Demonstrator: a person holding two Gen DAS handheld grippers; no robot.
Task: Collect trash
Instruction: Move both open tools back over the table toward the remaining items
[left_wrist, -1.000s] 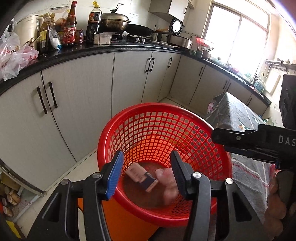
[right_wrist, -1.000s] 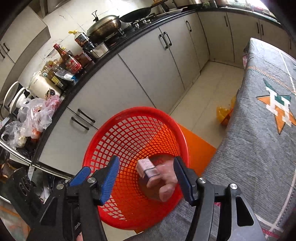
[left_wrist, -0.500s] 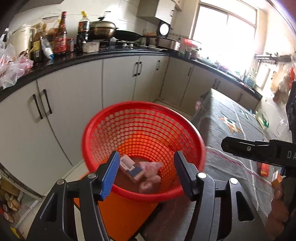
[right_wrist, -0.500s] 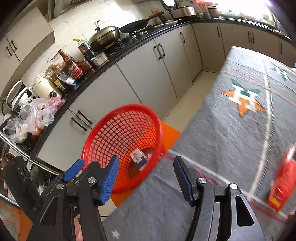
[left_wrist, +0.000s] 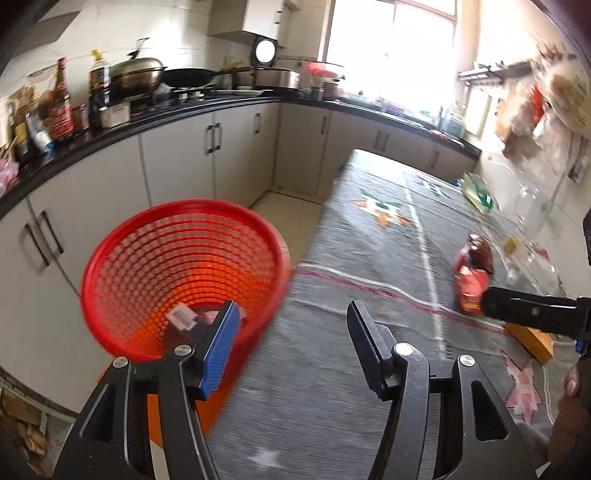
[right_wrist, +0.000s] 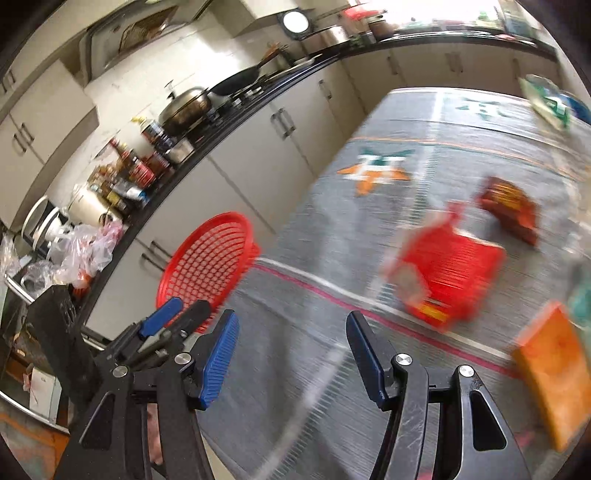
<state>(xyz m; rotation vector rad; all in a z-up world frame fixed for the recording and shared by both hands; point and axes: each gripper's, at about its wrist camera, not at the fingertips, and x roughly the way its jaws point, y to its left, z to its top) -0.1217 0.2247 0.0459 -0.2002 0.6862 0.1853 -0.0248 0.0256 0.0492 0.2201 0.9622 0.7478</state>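
A red mesh basket (left_wrist: 147, 258) stands beside the table's left edge, with a small carton (left_wrist: 181, 317) in its bottom; it also shows in the right wrist view (right_wrist: 207, 266). My left gripper (left_wrist: 291, 343) is open and empty over the table edge next to the basket. My right gripper (right_wrist: 291, 350) is open and empty above the grey tablecloth (right_wrist: 332, 288). On the cloth lie a red snack bag (right_wrist: 447, 277), a dark red packet (right_wrist: 509, 206) and an orange box (right_wrist: 554, 373). The red bag (left_wrist: 471, 288) and orange box (left_wrist: 532, 339) also show in the left wrist view.
White cabinets and a black counter (left_wrist: 147, 114) with bottles, a wok and pans run along the left and back. A green-white packet (right_wrist: 546, 103) lies at the table's far end. Clear bottles (left_wrist: 532, 262) stand at the table's right side.
Both grippers have swung right, away from the basket and towards the table. The basket has slid left in both views and the trash on the cloth has come into view.
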